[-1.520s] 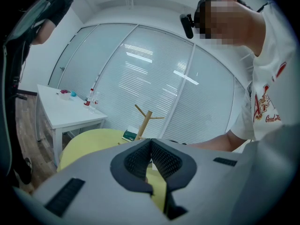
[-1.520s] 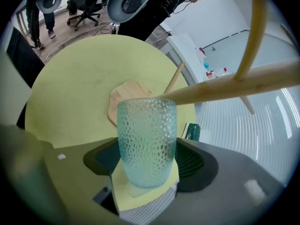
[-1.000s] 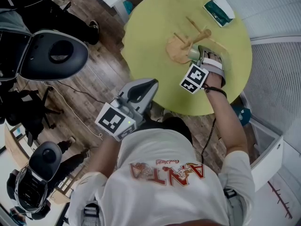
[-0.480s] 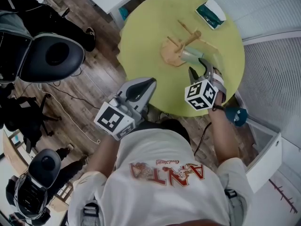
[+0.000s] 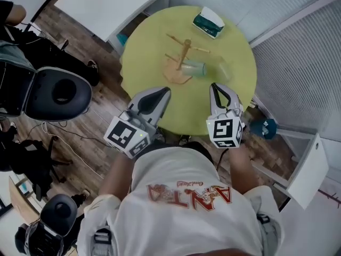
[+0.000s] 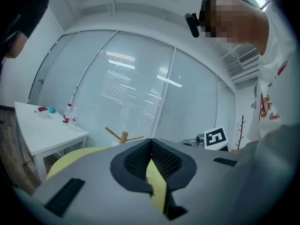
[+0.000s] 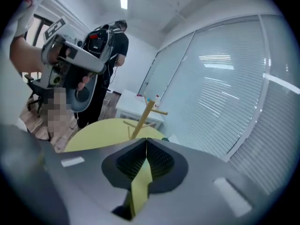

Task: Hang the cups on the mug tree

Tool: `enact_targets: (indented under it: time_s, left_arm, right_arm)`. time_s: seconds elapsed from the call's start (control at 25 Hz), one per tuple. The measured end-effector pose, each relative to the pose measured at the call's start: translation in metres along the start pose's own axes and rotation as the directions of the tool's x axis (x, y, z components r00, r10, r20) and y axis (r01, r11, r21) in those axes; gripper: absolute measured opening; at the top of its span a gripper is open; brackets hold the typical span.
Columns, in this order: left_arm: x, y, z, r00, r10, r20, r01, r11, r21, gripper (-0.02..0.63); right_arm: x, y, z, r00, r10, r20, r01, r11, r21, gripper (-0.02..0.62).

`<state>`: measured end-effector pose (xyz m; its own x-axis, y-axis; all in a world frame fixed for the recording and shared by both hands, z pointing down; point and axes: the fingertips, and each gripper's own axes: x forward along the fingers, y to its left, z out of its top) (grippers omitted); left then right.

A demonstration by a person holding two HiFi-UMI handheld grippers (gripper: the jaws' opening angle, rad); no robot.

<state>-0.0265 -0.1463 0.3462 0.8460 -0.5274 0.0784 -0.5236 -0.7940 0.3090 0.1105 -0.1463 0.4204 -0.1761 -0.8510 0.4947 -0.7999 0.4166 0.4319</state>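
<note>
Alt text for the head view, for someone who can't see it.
From above, a person holds the left tool and right tool, both shut and empty, over the near edge of a round yellow table. Beyond them, a pale green cup is at a wooden mug tree.

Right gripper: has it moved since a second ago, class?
Yes. The right gripper, shut and empty, has drawn back from the mug tree toward the table's near edge.

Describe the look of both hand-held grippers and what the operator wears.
The left hand-held gripper and right hand-held gripper match. Both have smooth grey wedge-shaped shells and black mesh-textured pads, and each carries a marker cube with black-and-white square patterns. The person wears a white short-sleeved T-shirt with red print.
</note>
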Motion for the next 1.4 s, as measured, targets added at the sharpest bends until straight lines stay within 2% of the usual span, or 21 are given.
enact_targets:
  time_s: [0.12,0.24,0.28,0.36,0.44,0.56,0.76,1.28,1.4]
  left_arm:
    - [0.007,-0.010,0.013,1.000,-0.018,0.011,0.018,0.999,0.028,0.009]
    - [0.013,-0.022,0.024,0.999,-0.041,0.018,0.040,0.997,0.059,0.009]
    - [0.015,-0.025,0.027,0.999,-0.049,0.020,0.048,0.996,0.069,0.009]
    - [0.018,-0.031,0.033,0.998,-0.061,0.026,0.059,0.995,0.085,0.009]
    - [0.020,-0.037,0.037,0.997,-0.069,0.035,0.065,0.993,0.101,0.009]
    - [0.024,-0.045,0.040,0.996,-0.072,0.045,0.066,0.991,0.120,0.009]
    - [0.026,-0.049,0.042,0.995,-0.084,0.062,0.079,0.993,0.091,0.009]
    - [0.032,-0.045,0.045,0.995,-0.067,0.077,0.061,0.995,0.080,0.009]
    - [0.038,-0.047,0.045,0.995,-0.067,0.072,0.061,0.995,0.079,0.009]
  right_arm:
    - [-0.028,-0.009,0.019,0.990,0.024,0.138,-0.044,0.989,0.144,0.003]
    - [-0.061,-0.031,0.039,0.943,0.008,0.333,-0.128,0.931,0.341,0.003]
    - [-0.071,-0.040,0.044,0.928,-0.022,0.373,-0.125,0.923,0.365,0.003]
    - [-0.088,-0.053,0.053,0.905,-0.080,0.418,-0.087,0.926,0.366,0.003]
    - [-0.100,-0.060,0.057,0.888,-0.104,0.448,-0.081,0.924,0.375,0.003]
    - [-0.107,-0.066,0.054,0.884,-0.110,0.455,-0.089,0.915,0.394,0.003]
    - [-0.104,-0.068,0.044,0.894,-0.110,0.435,-0.089,0.906,0.413,0.003]
    - [-0.087,-0.075,0.040,0.899,-0.081,0.430,-0.115,0.904,0.411,0.003]
    - [-0.080,-0.085,0.027,0.911,-0.094,0.402,-0.096,0.899,0.427,0.003]
